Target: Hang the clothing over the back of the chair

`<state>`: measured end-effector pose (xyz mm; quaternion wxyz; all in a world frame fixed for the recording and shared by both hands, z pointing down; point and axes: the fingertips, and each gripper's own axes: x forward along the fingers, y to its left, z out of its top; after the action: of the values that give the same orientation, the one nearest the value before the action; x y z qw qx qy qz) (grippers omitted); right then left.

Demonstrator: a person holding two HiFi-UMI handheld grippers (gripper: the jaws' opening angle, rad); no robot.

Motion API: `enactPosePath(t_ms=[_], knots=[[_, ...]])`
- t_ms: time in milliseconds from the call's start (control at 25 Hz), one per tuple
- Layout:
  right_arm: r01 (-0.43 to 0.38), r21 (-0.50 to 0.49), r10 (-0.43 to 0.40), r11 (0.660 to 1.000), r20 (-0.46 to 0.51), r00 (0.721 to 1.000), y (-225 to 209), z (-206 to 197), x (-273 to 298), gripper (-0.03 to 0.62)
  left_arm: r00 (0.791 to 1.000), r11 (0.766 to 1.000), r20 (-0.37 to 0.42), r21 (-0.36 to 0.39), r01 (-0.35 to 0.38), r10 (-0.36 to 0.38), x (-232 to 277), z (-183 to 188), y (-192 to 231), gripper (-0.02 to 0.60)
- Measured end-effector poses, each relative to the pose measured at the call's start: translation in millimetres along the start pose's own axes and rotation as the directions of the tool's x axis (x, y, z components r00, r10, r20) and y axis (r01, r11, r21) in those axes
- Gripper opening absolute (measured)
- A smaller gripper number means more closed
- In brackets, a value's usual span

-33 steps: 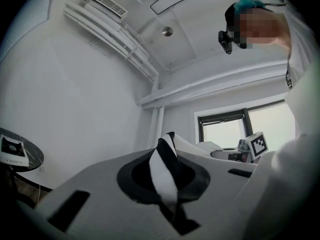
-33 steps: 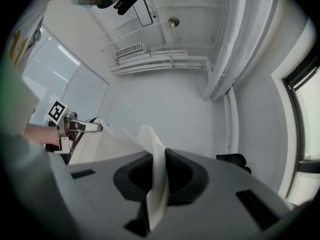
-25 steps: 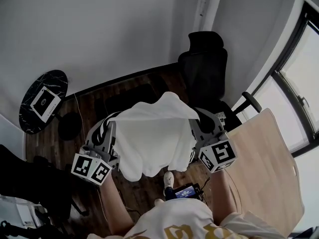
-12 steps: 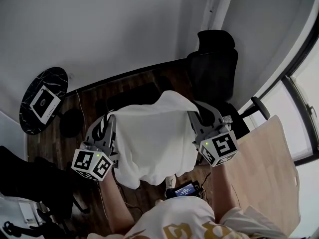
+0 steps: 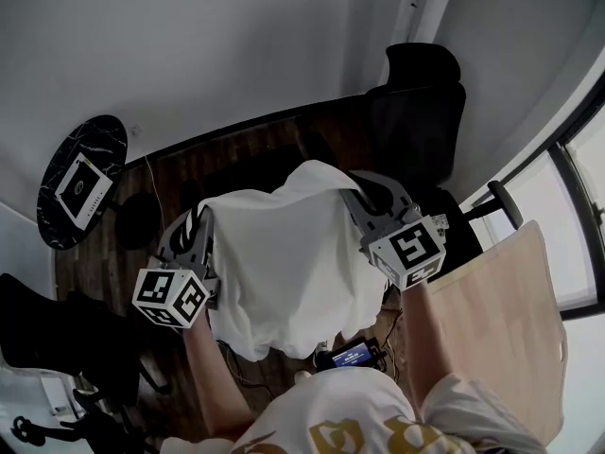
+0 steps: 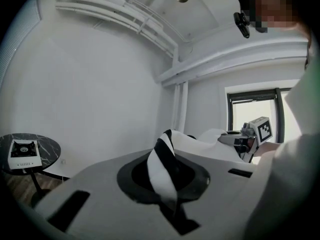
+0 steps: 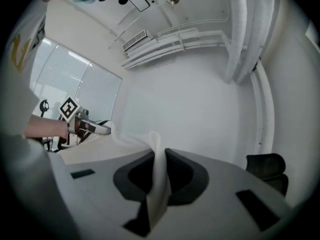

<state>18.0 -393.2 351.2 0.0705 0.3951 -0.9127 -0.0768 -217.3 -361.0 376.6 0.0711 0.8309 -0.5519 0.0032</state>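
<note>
**Both claws hold the clothing up near the chair**

Your left claw (image 6: 165, 170) is pressed almost fully together. It pinches a black and white striped bit of the clothing (image 5: 288, 263). Your right claw (image 7: 157, 176) is nearly closed too, and a fold of plain white cloth is squeezed between its jaws.

The clothing is up in the air, spread out between your two claws. It touches no furniture that you can see. It is above the dark wood floor (image 5: 236, 159), in front of the black chair (image 5: 425, 102).

A second ago the chair was farther from your claws. Now your right claw is close to the chair, and both claws have gone toward it with the clothing. Neither grip has changed.

The long top edge of the clothing runs from your left claw to your right claw, across the head view. The right end is a bit farther from you than the left end. The rest of the cloth hangs down toward your body. The clothing is not yet over the back of the chair
</note>
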Motion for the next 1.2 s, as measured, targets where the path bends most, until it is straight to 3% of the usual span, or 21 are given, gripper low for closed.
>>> enactPosePath(t_ms=[120,360,520,680,1000,1200], knots=[[-0.043,0.021,0.044,0.999,-0.035,0.998,-2.9,-19.4,9.6,0.035,0.999,1.000,-0.051,-0.005,-0.008,0.008,10.2,-19.8,5.1,0.029],[-0.135,-0.027,0.131,0.990,-0.131,0.983,2.5,-52.5,33.0,0.035,0.986,1.000,-0.162,0.025,-0.018,0.022,26.6,-57.7,14.1,0.029],[-0.206,-0.053,0.192,0.977,-0.205,0.960,9.1,-80.1,43.2,0.036,0.976,1.000,-0.218,0.020,-0.014,0.018,32.1,-83.3,17.8,0.029],[-0.275,-0.067,0.247,0.959,-0.279,0.928,16.5,-105.4,50.5,0.036,0.963,0.999,-0.268,-0.037,-0.002,-0.008,37.8,-109.2,21.4,0.029],[-0.365,-0.041,0.323,0.930,-0.381,0.866,33.7,-152.6,53.9,0.035,0.885,0.997,-0.464,0.036,0.074,-0.049,49.4,-164.6,7.6,0.029],[-0.481,-0.011,0.415,0.877,-0.487,0.769,51.8,-186.6,51.5,0.037,0.800,0.988,-0.592,0.043,0.150,-0.096,48.8,-196.3,-1.7,0.029]])
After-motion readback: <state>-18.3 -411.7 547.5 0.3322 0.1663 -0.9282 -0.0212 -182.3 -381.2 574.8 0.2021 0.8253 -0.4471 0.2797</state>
